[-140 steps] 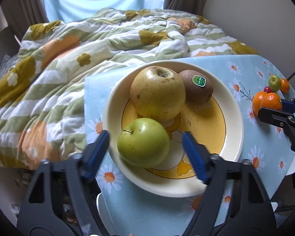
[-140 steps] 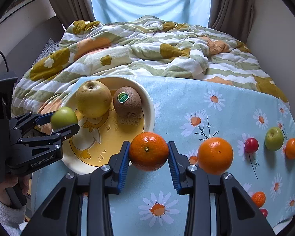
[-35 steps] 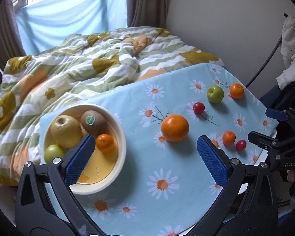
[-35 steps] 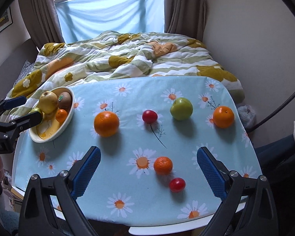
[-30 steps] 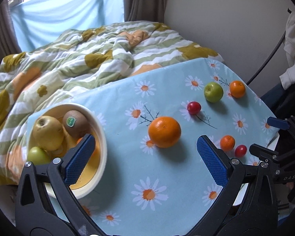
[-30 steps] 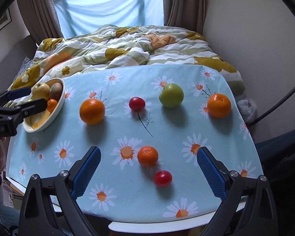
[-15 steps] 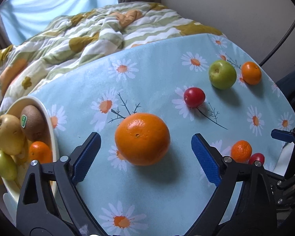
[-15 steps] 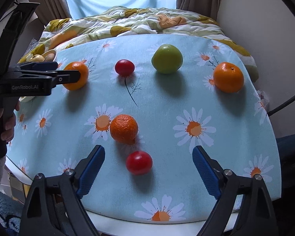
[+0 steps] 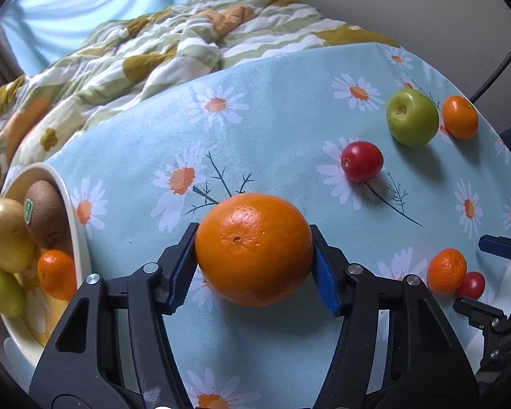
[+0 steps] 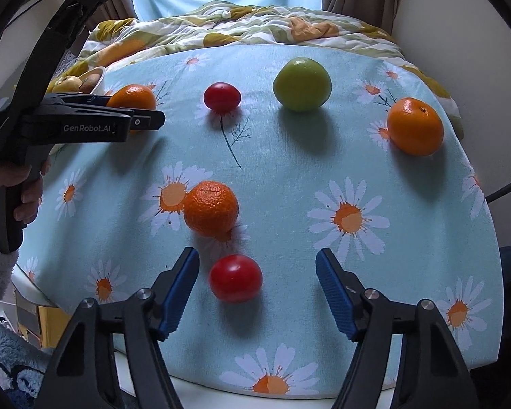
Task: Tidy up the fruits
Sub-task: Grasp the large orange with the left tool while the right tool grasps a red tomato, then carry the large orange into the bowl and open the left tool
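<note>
My left gripper (image 9: 253, 274) is shut on a large orange (image 9: 254, 249) that rests on the blue daisy tablecloth; the orange also shows in the right wrist view (image 10: 132, 98). The bowl (image 9: 74, 204) at the left holds a yellow apple, a kiwi, a green apple and a mandarin (image 9: 56, 274). My right gripper (image 10: 257, 288) is open over a red tomato (image 10: 235, 282), which lies between its fingers nearer the left one. A mandarin (image 10: 210, 207) sits just beyond it.
Further back on the cloth are a second red tomato (image 10: 221, 96), a green apple (image 10: 302, 84) and an orange (image 10: 415, 126) near the right edge. A rumpled quilt (image 9: 173, 44) lies behind the table. The table's front edge runs just under my right gripper.
My left gripper moved in and closed on the large orange. My right gripper came down and forward until its open fingers sit either side of the near tomato.
</note>
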Tool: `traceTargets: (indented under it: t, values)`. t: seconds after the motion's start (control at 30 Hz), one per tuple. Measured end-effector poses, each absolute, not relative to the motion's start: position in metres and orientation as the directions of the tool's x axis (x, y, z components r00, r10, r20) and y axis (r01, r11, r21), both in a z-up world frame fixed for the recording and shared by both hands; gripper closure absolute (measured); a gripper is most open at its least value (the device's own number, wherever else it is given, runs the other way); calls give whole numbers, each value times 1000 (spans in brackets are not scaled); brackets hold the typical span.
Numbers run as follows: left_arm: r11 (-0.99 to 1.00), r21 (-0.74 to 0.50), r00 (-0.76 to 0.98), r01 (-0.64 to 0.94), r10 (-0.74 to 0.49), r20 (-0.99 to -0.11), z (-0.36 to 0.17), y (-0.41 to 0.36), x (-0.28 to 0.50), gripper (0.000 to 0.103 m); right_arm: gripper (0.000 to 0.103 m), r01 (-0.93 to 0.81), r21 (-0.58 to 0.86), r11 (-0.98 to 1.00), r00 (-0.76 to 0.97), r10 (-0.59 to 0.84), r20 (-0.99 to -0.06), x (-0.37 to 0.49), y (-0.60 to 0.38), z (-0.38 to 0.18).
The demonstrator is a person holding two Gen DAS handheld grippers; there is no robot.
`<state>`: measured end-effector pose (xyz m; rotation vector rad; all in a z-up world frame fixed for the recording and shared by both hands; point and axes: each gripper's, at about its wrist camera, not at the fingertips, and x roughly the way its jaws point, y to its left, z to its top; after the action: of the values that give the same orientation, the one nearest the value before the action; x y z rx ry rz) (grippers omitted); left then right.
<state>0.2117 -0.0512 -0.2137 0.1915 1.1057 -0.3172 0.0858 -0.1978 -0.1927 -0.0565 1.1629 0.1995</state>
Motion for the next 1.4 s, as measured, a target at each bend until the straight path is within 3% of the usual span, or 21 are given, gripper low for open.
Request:
traceTargets:
  t: [0.63,0.87,1.4]
  values:
    - [935,25,414,353,-132,-901,-212,-48,190,37,53,-212,65,975,380,144,-914,85,-193,-196]
    - [943,18,418,332,-130,-899,-211,-45,182,37,74,-246,92,965,373,182,-910,83,-191,-198]
    - [969,-26,450,244,-137,-882,-182,-33,143,37,75,-289,92,953,397,207,-894,76,-192,-176]
